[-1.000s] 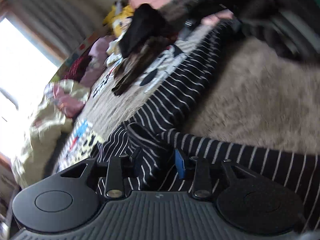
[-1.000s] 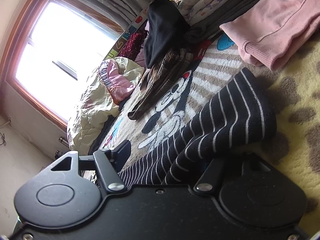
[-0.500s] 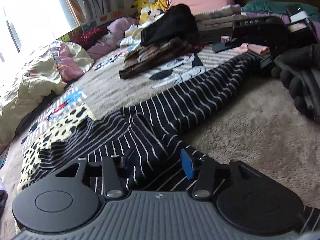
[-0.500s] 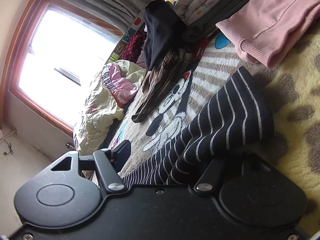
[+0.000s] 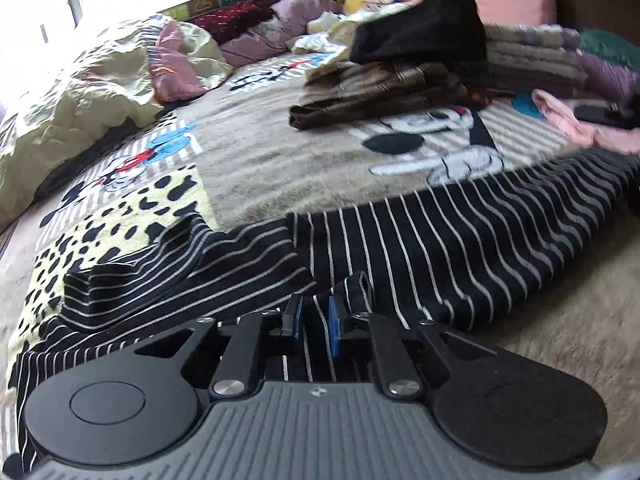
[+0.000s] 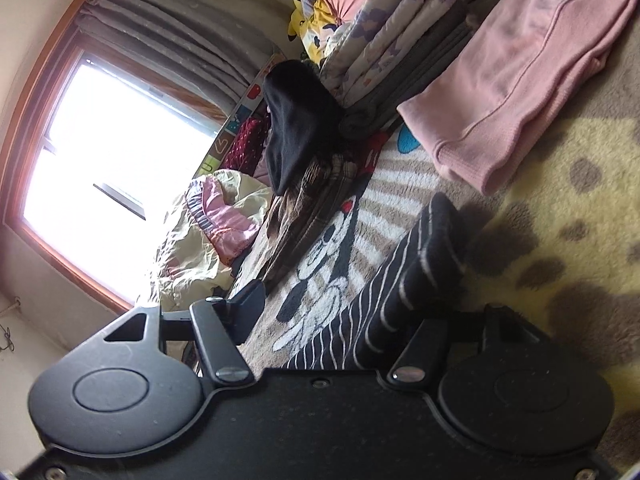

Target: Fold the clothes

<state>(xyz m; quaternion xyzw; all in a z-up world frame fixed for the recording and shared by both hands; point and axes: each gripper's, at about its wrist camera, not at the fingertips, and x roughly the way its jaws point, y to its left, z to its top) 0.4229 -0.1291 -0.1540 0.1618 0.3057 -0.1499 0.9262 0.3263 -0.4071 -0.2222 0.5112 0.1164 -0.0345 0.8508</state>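
Pinching the striped garment (image 5: pixel 460 236) on the cartoon blanket (image 5: pixel 260 160)

My left gripper (image 5: pixel 314 318) is nipping a fold of the black, white-striped fabric between nearly closed blue pads. My right gripper (image 6: pixel 352 308) is standing wide apart, the garment's cuffed end (image 6: pixel 436 236) lying across one finger; I cannot tell whether it is gripping anything. A pink sweater (image 6: pixel 520 68) is lying nearby.

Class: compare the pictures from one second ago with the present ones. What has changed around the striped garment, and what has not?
The left claw has closed from wide apart to a narrow pinch on a fold of the striped garment, and its view has swung from tilted to level, so the garment now lies spread across the blanket. The right claw stays open beside the garment's cuff; the pink sweater has not moved.
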